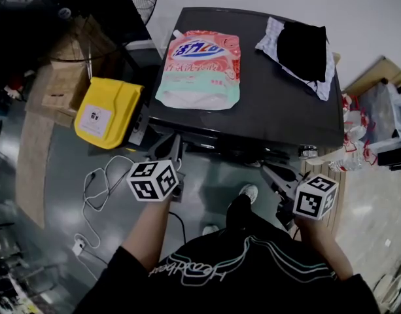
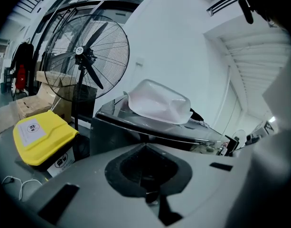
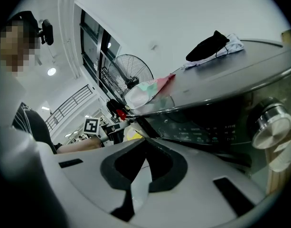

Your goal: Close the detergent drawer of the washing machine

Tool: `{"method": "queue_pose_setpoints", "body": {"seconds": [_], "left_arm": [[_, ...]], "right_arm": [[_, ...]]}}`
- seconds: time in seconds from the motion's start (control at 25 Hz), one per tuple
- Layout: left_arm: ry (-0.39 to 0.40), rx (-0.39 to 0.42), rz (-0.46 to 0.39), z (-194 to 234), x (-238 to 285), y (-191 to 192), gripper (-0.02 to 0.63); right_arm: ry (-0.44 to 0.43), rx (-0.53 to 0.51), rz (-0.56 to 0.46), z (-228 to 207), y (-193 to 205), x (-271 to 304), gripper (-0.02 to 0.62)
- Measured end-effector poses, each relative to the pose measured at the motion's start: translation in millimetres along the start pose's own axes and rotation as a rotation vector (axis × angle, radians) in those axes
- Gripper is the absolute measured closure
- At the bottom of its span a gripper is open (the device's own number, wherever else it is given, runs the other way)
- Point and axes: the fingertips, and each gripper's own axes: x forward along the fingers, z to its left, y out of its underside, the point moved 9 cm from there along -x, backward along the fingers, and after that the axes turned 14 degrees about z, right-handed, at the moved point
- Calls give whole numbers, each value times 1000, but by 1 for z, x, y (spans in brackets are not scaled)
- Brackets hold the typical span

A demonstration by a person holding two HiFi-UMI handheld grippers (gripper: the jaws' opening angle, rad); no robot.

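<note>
Both clenched empty: left gripper (image 2: 145, 146), right gripper (image 3: 144, 139) (blue lettering on detergent pouch (image 1: 199, 70) illegible).

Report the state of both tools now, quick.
Left tool: closed, holding nothing.
Right tool: closed, holding nothing.

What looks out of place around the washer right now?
Nothing is spilled or damaged. A pouch lies flat on the washer, cloths seem to overhang its far right corner, and a loose cable sprawls on the floor.
</note>
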Motion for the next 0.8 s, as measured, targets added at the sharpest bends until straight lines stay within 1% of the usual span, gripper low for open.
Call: {"method": "queue_pose_setpoints", "body": {"seconds": [0.32,0.64,0.8], "left_arm": [[-24,11,1,-1,2,-2,583],[-43,39,6,-1,7,-3,583],[-39,39,54,2,16,-16,583]], "right_arm": [[14,-7,-14,1,-1,-6,568],[25,16,-17,-5,9,-11,569],[20,20,-15,-7,10,-9,569]]}}
